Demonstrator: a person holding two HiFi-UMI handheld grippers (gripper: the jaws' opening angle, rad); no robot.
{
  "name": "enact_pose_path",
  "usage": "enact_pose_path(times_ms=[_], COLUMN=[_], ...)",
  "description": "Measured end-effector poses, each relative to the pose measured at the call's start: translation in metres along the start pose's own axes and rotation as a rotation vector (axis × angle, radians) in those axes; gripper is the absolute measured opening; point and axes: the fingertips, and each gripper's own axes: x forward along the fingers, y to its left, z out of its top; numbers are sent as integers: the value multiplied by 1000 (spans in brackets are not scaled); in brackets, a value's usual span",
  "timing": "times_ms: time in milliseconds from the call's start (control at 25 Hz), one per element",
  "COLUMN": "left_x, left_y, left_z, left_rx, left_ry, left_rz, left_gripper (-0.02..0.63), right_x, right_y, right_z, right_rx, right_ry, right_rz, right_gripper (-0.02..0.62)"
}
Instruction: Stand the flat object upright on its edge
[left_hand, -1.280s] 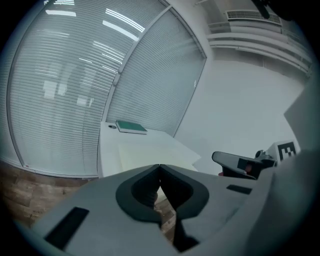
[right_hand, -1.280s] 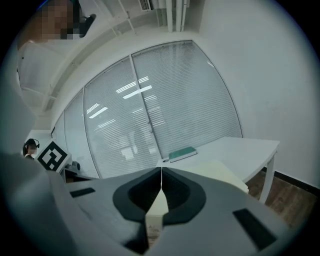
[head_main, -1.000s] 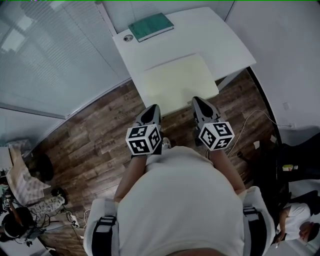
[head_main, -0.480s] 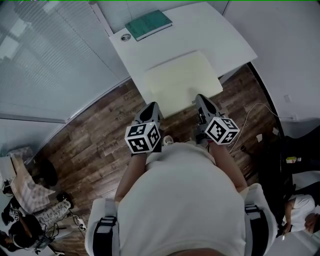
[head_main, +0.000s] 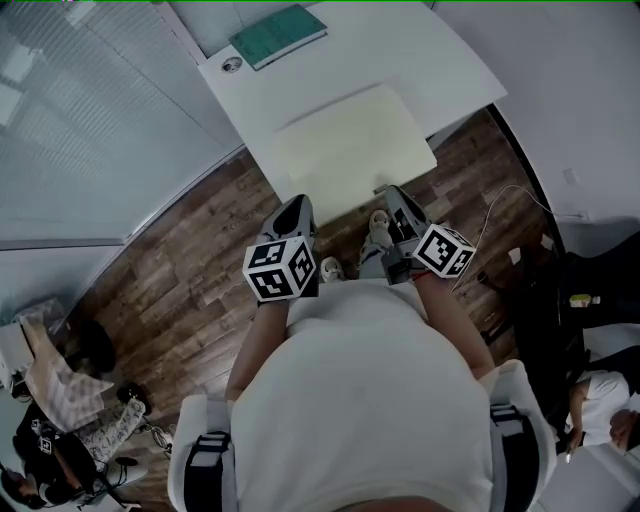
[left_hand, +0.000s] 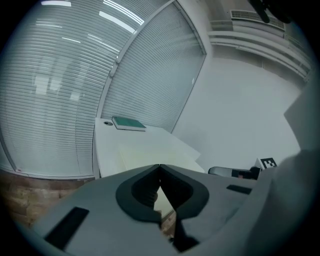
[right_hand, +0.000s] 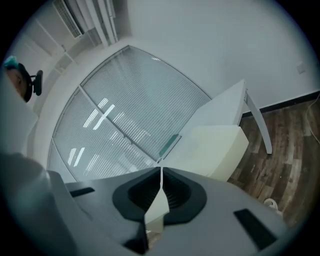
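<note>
A green book (head_main: 278, 36) lies flat at the far corner of the white table (head_main: 440, 60), beside a small round disc (head_main: 232, 64). The book also shows in the left gripper view (left_hand: 128, 123) and, small, in the right gripper view (right_hand: 170, 144). A cream mat (head_main: 350, 145) covers the table's near part. Both grippers hang over the wood floor short of the table's near edge, far from the book. My left gripper (head_main: 297, 207) (left_hand: 159, 167) is shut and holds nothing. My right gripper (head_main: 393, 196) (right_hand: 161, 170) is rolled to one side, shut and holding nothing.
A glass wall with blinds (head_main: 90, 130) runs along the left. The table's leg (right_hand: 260, 125) stands on the wood floor (head_main: 180, 270). My shoe (head_main: 377, 232) shows between the grippers. Bags and cables (head_main: 60, 400) lie at lower left, and a person sits at lower right.
The right gripper has sunk and rolled, its marker cube now tilted. The table has slid up and left in the head view. The left gripper has hardly moved.
</note>
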Motion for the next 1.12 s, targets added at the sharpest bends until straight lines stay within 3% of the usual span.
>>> enact_pose_path(times_ms=[120, 320, 400, 680, 1120], left_x=[2, 9, 10, 11, 12], left_y=[-1, -5, -6, -9, 3], left_z=[3, 4, 3, -5, -3], left_rx=[3, 13, 16, 22, 10], left_ry=[-5, 4, 5, 25, 32], left_rz=[4, -2, 1, 17, 56], left_gripper=[20, 20, 20, 20, 20], right_x=[-2, -1, 0, 3, 38], right_y=[-9, -20, -29, -61, -82], right_z=[-4, -10, -14, -32, -49], right_rx=[48, 175, 245, 396, 538], right_ry=[7, 13, 2, 6, 32], right_rz=[10, 30, 19, -17, 19], right_gripper=[40, 252, 292, 370, 454])
